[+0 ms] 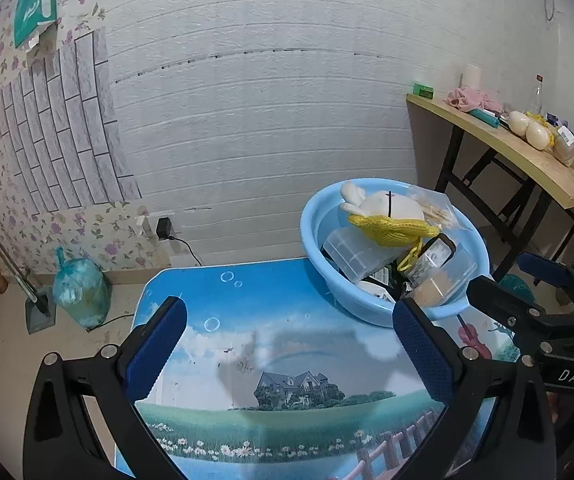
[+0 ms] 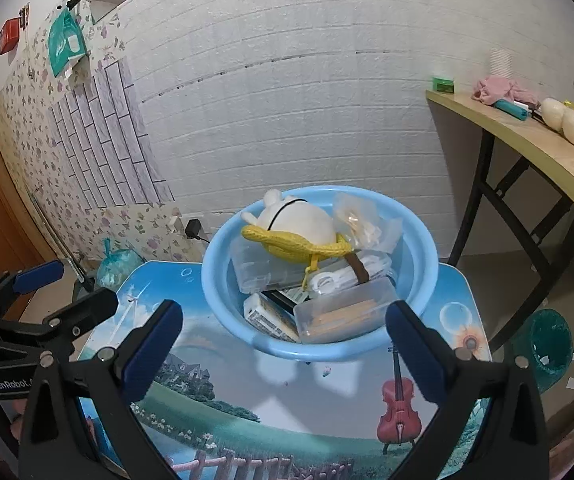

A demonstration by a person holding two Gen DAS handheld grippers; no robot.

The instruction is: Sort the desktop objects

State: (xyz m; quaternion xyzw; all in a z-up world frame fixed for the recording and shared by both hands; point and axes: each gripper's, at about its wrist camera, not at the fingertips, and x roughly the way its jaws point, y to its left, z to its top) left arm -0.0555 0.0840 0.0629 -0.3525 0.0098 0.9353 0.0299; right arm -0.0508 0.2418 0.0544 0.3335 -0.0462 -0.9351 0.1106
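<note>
A light blue basin [image 2: 215,280] stands on a small picture-printed table [image 2: 287,412]; it also shows in the left wrist view [image 1: 311,236]. It holds a white plush toy [image 2: 307,216] with a yellow knitted band [image 2: 299,246], clear plastic boxes [image 2: 343,316], a small carton [image 2: 271,320] and a clear bag [image 2: 359,220]. My left gripper [image 1: 287,344] is open and empty over the table, left of the basin. My right gripper [image 2: 283,344] is open and empty just in front of the basin's near rim.
A wooden side table [image 2: 535,152] with eggs, a pink cloth and a bottle stands at the right. A teal waste bin [image 2: 547,344] sits on the floor beside the table. A knotted green bag [image 1: 79,292] and a charger cable [image 1: 167,232] lie by the wall.
</note>
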